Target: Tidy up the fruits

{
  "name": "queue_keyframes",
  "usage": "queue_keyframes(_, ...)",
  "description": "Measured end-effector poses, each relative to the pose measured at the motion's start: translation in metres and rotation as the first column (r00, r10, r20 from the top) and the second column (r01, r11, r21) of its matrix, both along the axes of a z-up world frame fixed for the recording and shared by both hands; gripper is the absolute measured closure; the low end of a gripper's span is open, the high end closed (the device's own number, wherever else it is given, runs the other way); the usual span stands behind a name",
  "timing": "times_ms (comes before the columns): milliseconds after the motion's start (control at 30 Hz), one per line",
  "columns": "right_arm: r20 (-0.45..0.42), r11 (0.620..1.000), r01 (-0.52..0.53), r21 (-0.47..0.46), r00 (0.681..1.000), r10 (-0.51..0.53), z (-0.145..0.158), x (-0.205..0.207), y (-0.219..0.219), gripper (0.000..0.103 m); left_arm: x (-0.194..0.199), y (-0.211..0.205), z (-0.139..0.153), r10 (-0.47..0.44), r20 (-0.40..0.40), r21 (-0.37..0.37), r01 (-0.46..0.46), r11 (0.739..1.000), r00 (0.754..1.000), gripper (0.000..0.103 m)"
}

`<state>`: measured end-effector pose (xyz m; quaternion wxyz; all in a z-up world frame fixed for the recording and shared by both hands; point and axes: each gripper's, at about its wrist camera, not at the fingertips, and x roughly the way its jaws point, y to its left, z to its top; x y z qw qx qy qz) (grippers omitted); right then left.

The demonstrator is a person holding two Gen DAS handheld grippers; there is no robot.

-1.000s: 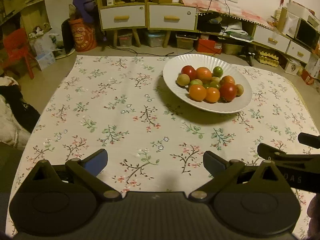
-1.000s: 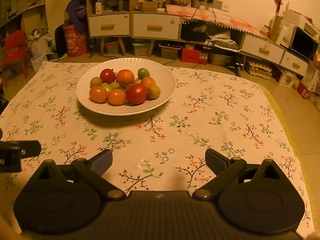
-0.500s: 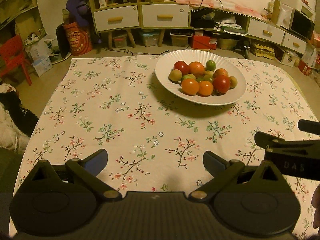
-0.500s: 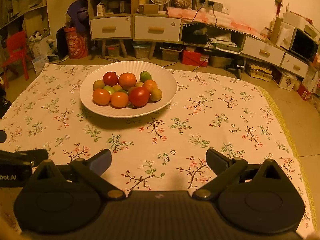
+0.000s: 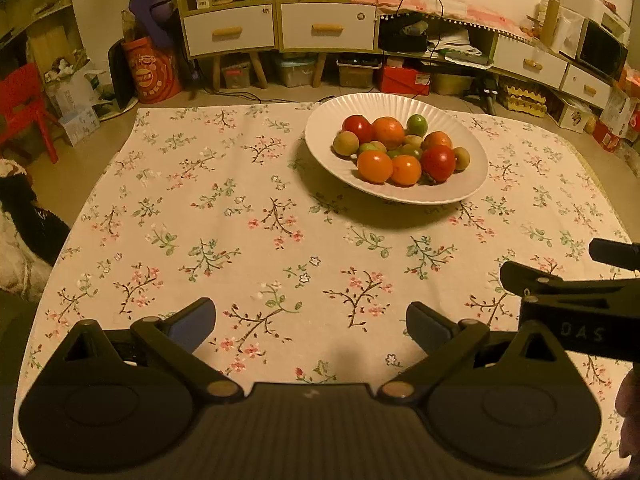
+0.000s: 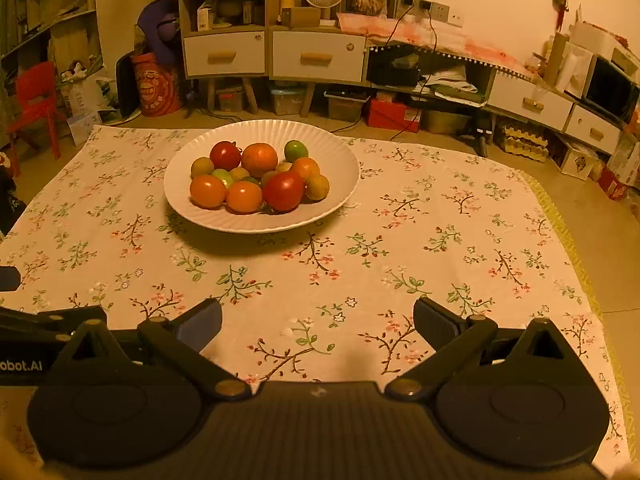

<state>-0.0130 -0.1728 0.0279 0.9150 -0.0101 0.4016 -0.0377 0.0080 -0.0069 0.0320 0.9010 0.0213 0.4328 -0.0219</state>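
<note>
The room was lit dimly by warm, yellowish indoor light, stronger in the right wrist view, where an orange cast was seen. A soft shadow was thrown on the tablecloth (image 5: 248, 216) below and in front of the white plate (image 5: 472, 184), so the light was judged to come from above and behind. Strong fisheye bending was seen at the edges, with dark vignetted corners. The fruits (image 6: 256, 176) were rendered sharp; no glare was noted.
</note>
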Motion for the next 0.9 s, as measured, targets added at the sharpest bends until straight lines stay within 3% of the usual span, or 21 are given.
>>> queue_keyframes(900,-0.002,1.0,-0.004,0.0,1.0,0.004,0.0001,-0.0007,0.0016,0.0,-0.0003,-0.0009,-0.0023,-0.003,-0.018,-0.013,0.002,1.0,1.0,0.0)
